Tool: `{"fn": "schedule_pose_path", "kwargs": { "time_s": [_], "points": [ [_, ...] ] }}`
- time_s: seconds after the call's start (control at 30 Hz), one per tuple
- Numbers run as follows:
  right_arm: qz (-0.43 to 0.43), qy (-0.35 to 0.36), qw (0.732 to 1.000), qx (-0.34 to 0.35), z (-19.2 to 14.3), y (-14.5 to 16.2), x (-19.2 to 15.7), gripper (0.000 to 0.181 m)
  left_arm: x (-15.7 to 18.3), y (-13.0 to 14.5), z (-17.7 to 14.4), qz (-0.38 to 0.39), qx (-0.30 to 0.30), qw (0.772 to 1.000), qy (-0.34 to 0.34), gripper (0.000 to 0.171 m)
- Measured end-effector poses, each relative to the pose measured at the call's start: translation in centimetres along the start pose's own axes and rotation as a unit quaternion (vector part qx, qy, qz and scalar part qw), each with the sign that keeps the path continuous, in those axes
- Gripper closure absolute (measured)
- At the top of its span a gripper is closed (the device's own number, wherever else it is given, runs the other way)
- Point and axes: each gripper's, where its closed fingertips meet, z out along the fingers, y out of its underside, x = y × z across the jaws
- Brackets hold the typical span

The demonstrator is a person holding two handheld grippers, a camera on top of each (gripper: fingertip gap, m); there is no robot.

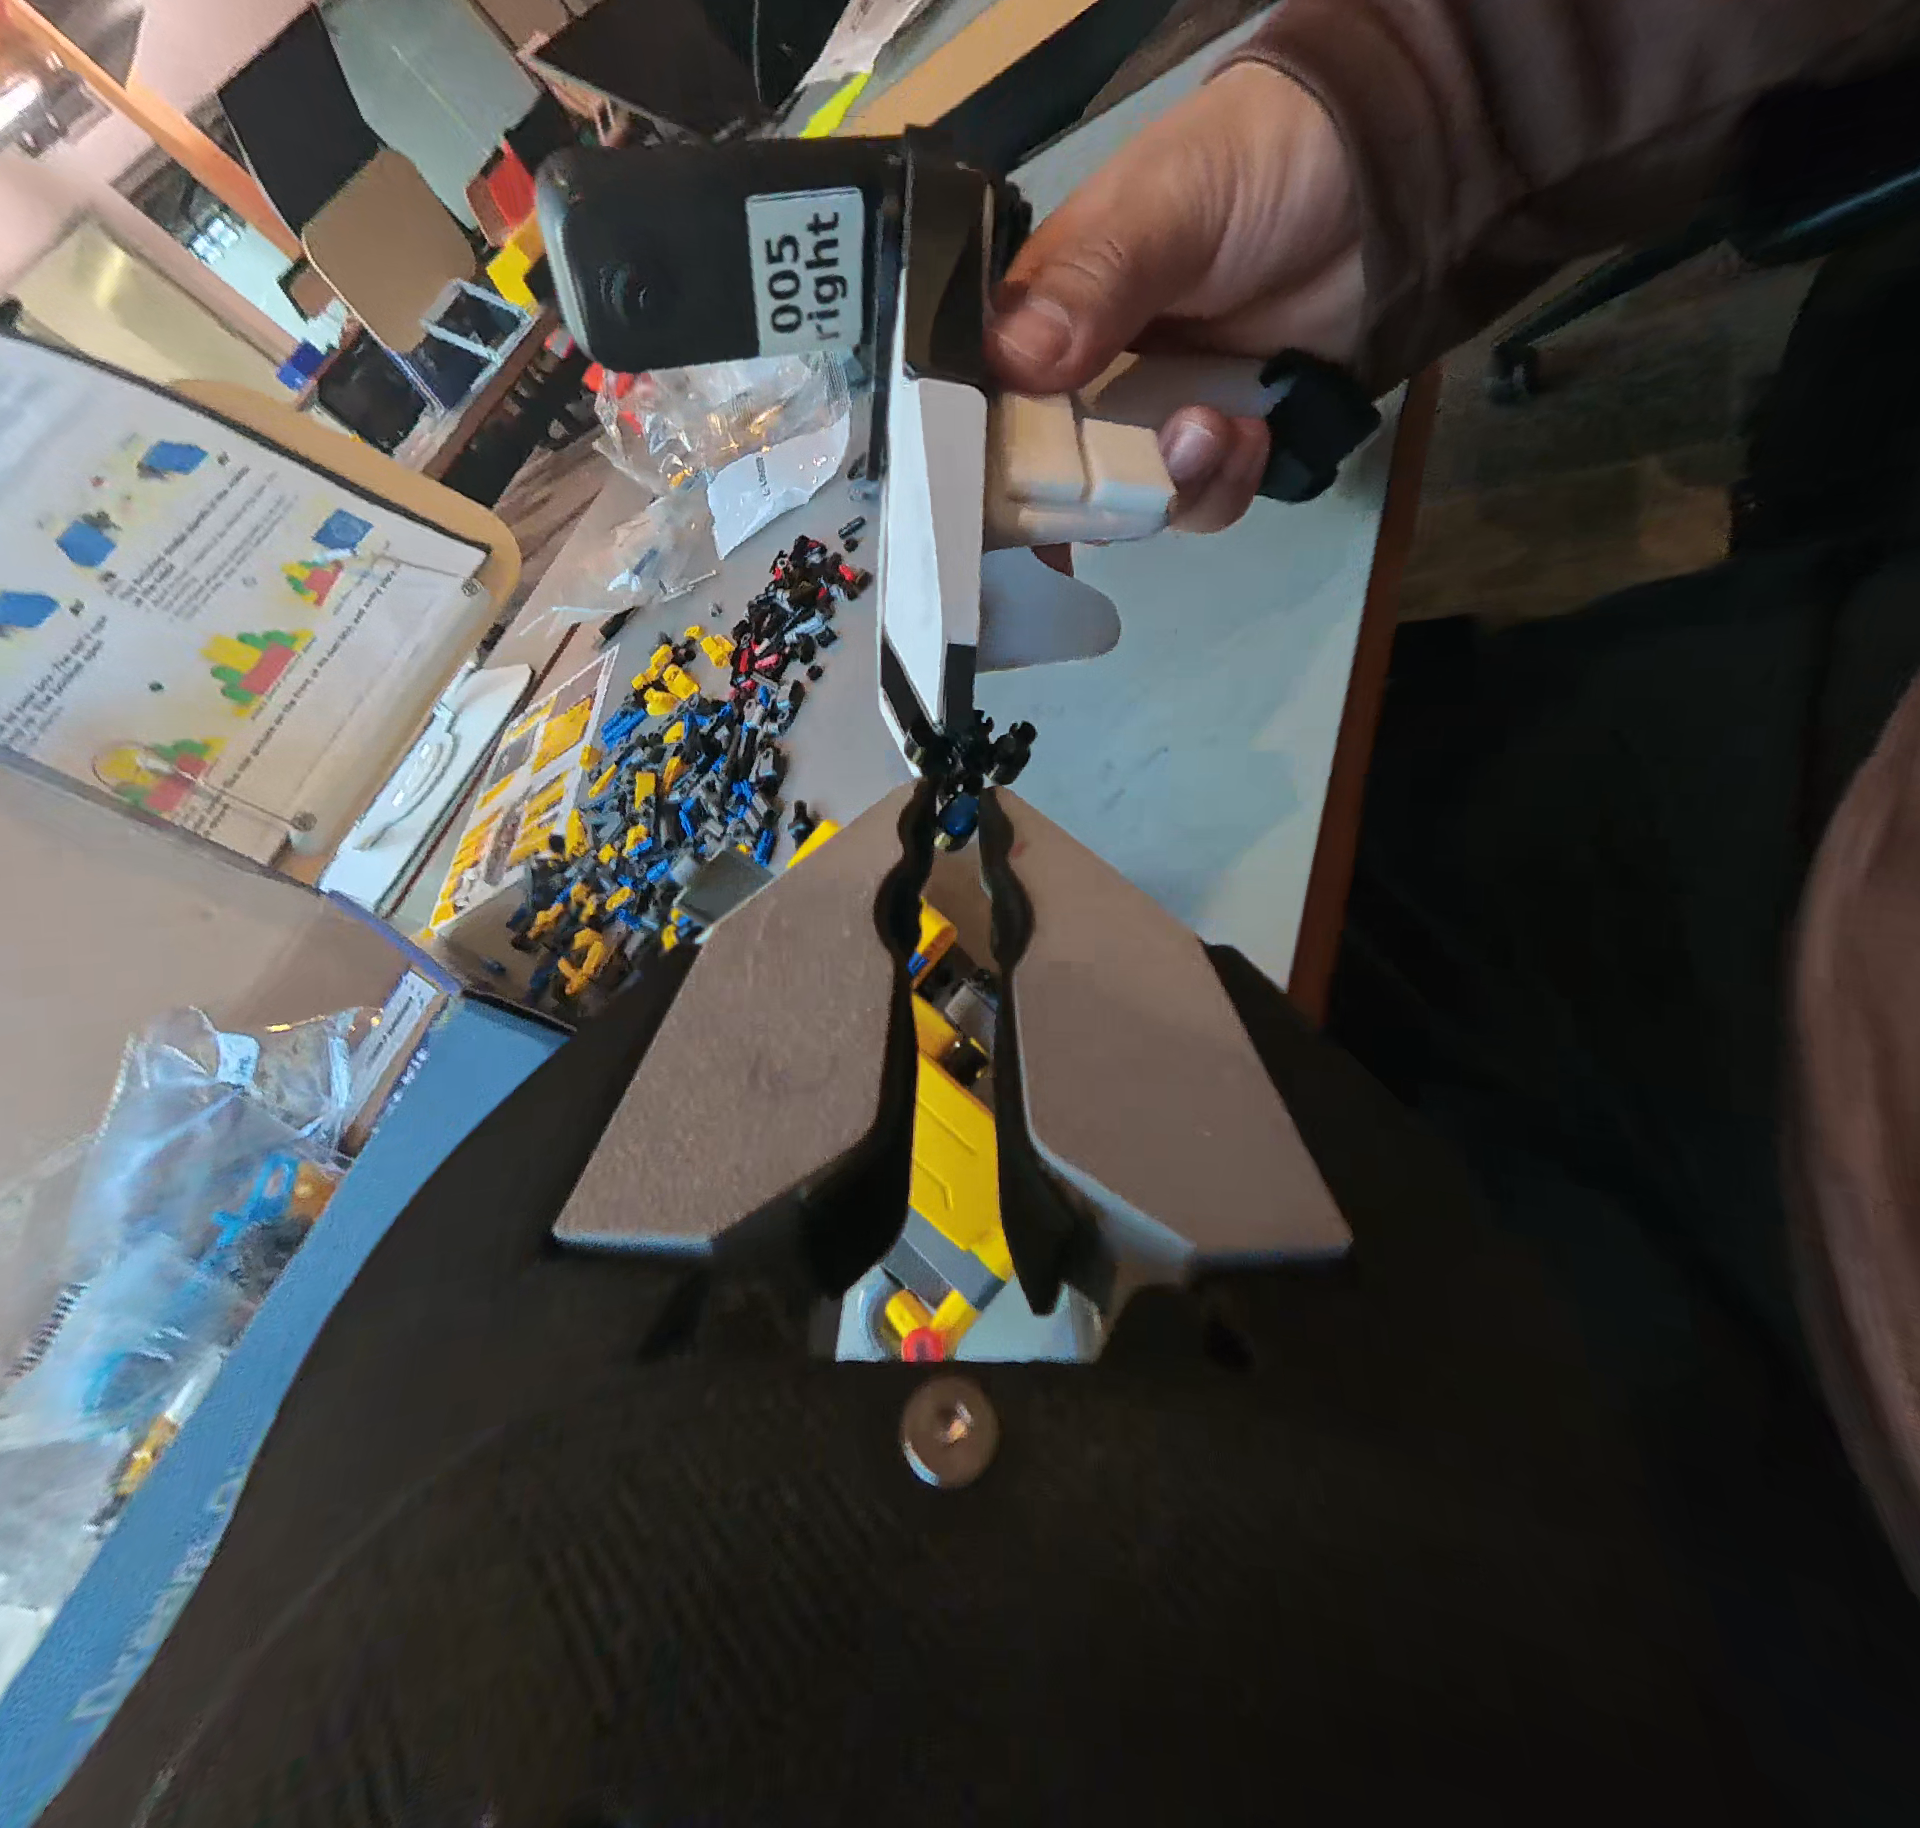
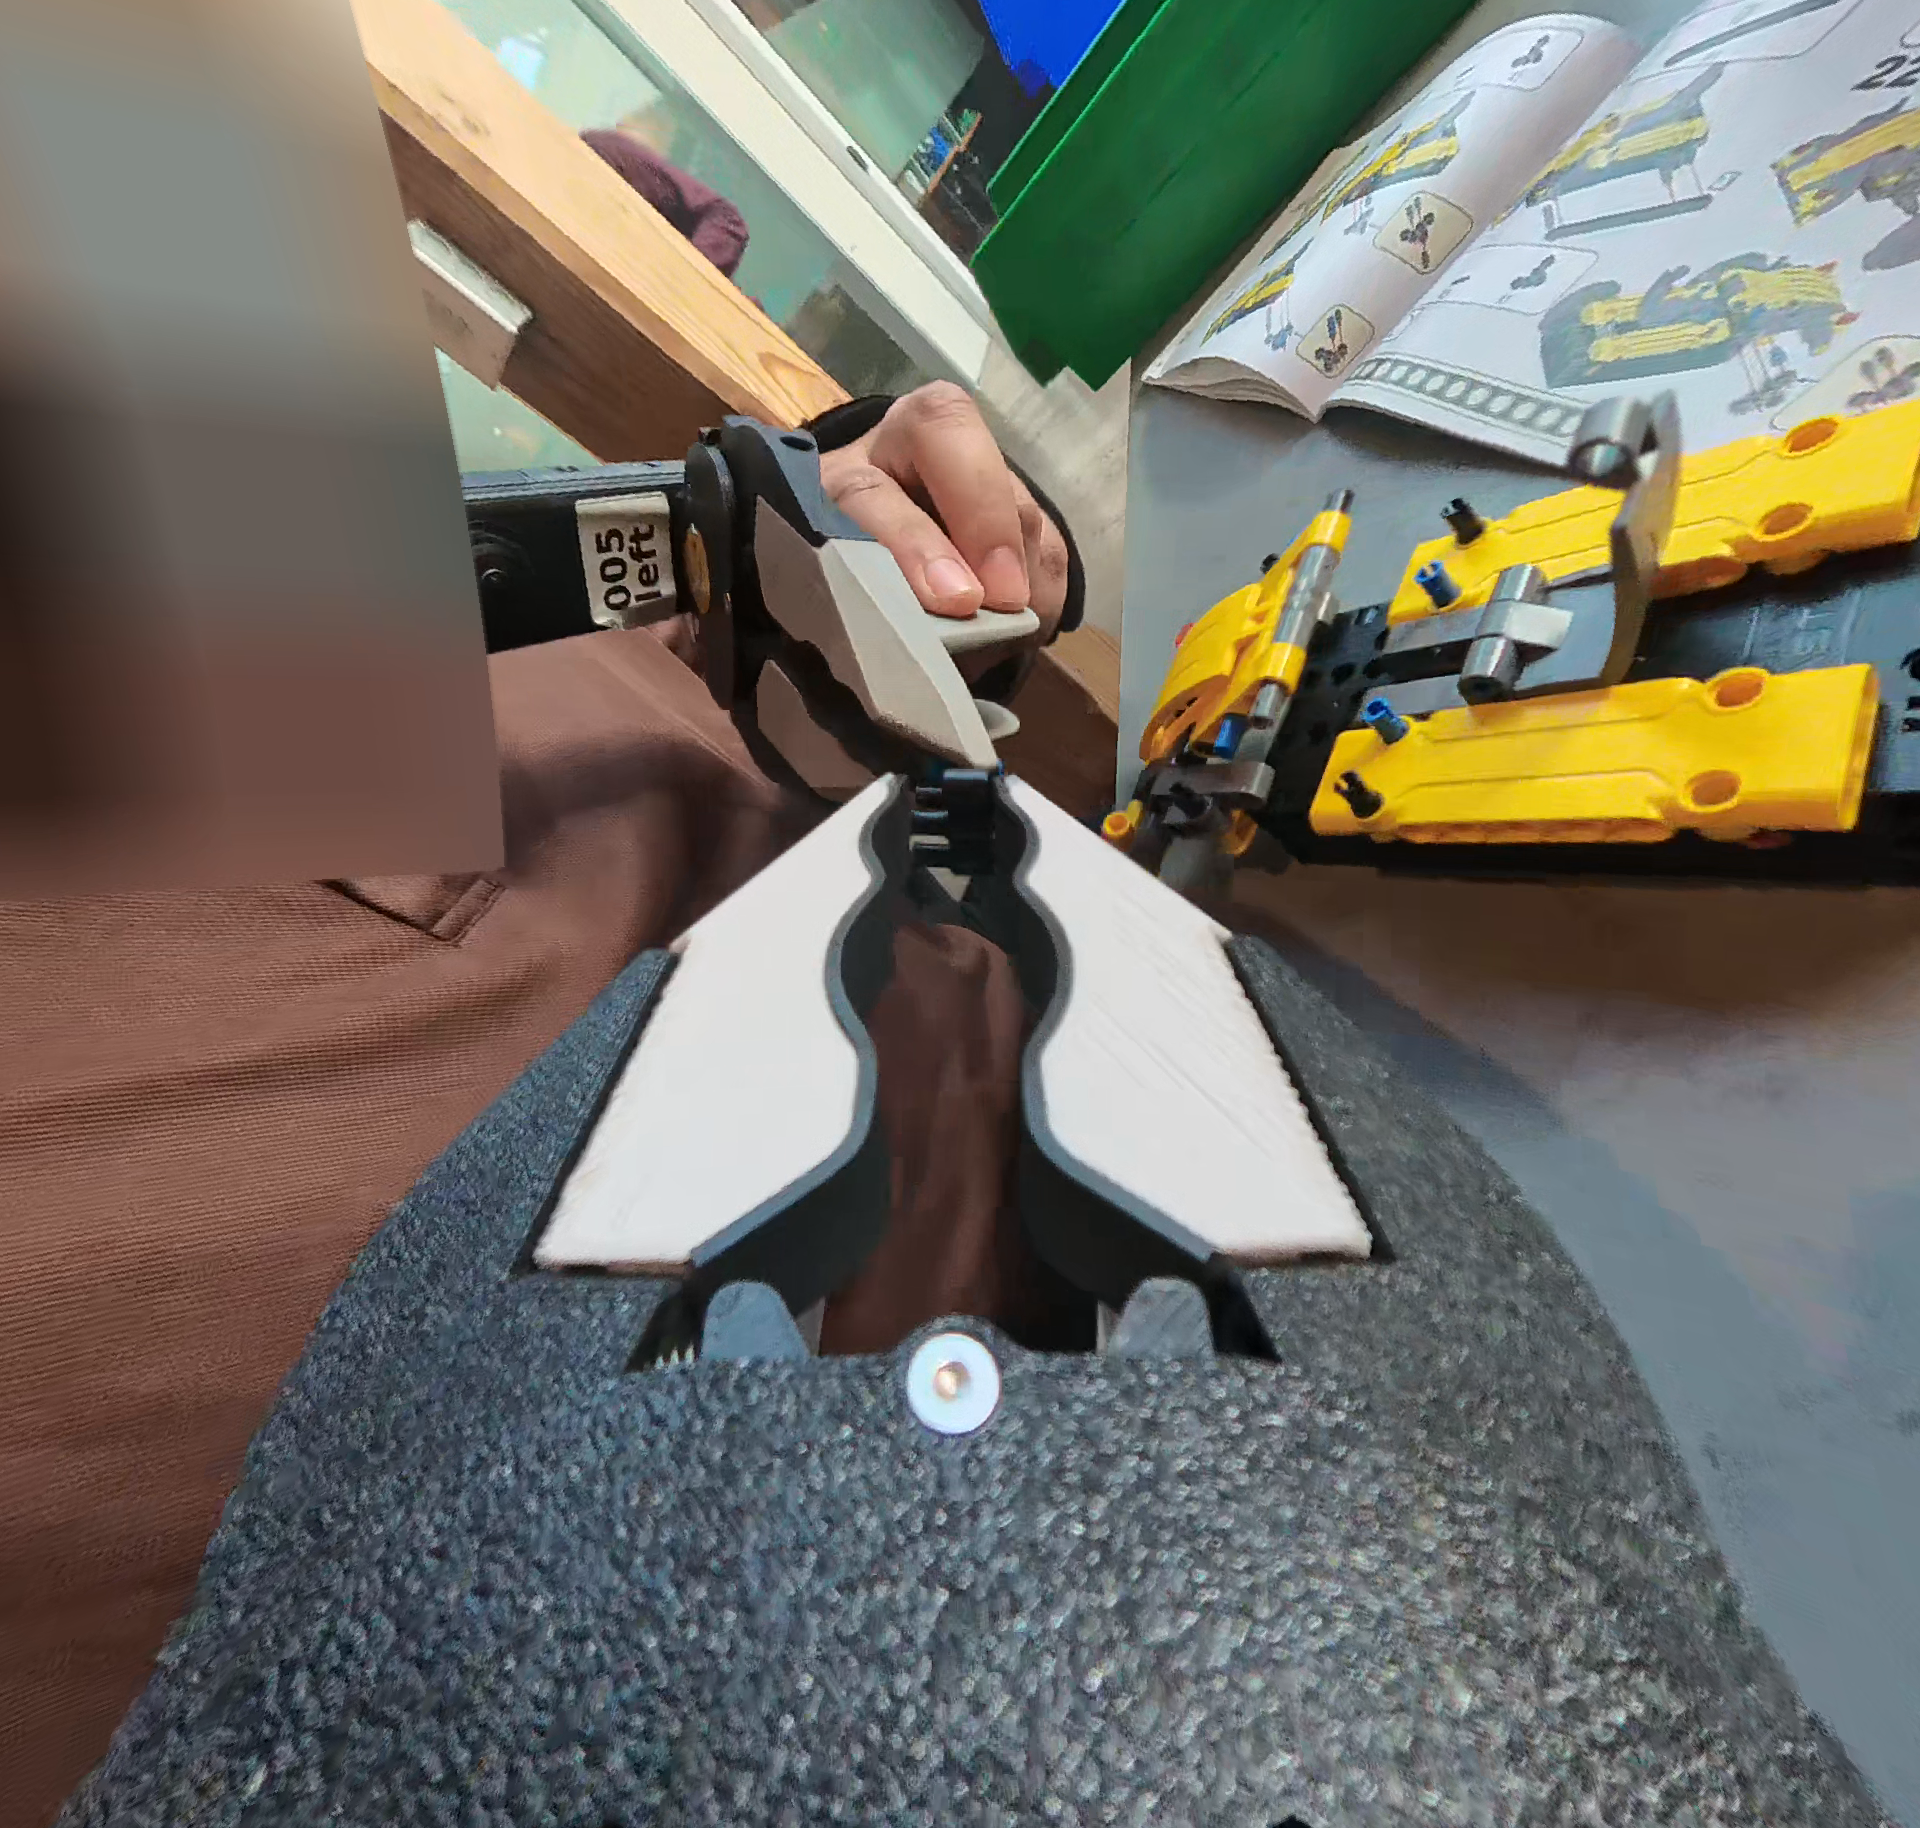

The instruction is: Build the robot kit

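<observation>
between both grippers' fingers (image 2: pixel 831 895), small black part (image 2: pixel 951 812), pinched at tips

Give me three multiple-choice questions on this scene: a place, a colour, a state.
1. Where is the yellow model?
A. on the grey table beside the open booklet
B. inside a green bin
C. in a plastic bag
2. What colour is the small part at the right tool tips?
A. red
B. white
C. mainly black
3. The right tool is:
A. wide open
B. shut on the small part
C. lying flat, unheld
Answers: A, it rests on the table by the booklet; C, the ridged part looks black; B, its fingers pinch it.
</observation>
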Motion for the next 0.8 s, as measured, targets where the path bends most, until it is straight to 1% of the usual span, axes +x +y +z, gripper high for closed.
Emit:
{"fn": "schedule_pose_path", "kwargs": {
  "time_s": [0.17, 0.2, 0.3, 0.4, 0.6, 0.67, 0.73, 0.8],
  "points": [
    [0.028, -0.020, 0.999, 0.027, 0.1, -0.4, 0.5, 0.170, -0.4, 0.5, 0.1, -0.063, -0.006, 0.998, 0.005, 0.164],
    [0.028, -0.022, 0.999, 0.033, 0.0, -0.4, 0.5, 0.176, -0.5, 0.5, 0.2, -0.070, -0.007, 0.998, 0.002, 0.165],
    [0.038, -0.024, 0.998, 0.052, -0.4, -0.5, 0.4, 0.176, -0.5, 0.3, 0.5, -0.081, -0.017, 0.997, -0.001, 0.165],
    [0.047, -0.007, 0.996, 0.069, -0.9, -0.4, 1.0, 0.176, -0.5, 0.7, 1.2, -0.084, -0.037, 0.996, -0.002, 0.166],
    [0.017, 0.029, 0.996, 0.086, -3.2, -0.9, 0.6, 0.176, -0.4, -0.5, 1.7, -0.029, -0.032, 0.999, -0.016, 0.166],
    [0.001, 0.048, 0.994, 0.094, -4.3, -1.2, 0.5, 0.171, -0.1, -0.8, 1.6, -0.005, -0.028, 0.999, -0.015, 0.166],
    [-0.018, 0.062, 0.994, 0.093, -5.0, -1.2, 0.1, 0.170, 0.4, -0.9, 1.2, 0.019, -0.030, 0.999, -0.013, 0.166],
    [-0.036, 0.072, 0.993, 0.081, -5.2, -0.9, -0.4, 0.167, 0.7, -0.7, 1.0, 0.026, -0.041, 0.999, -0.015, 0.166]
  ]
}}
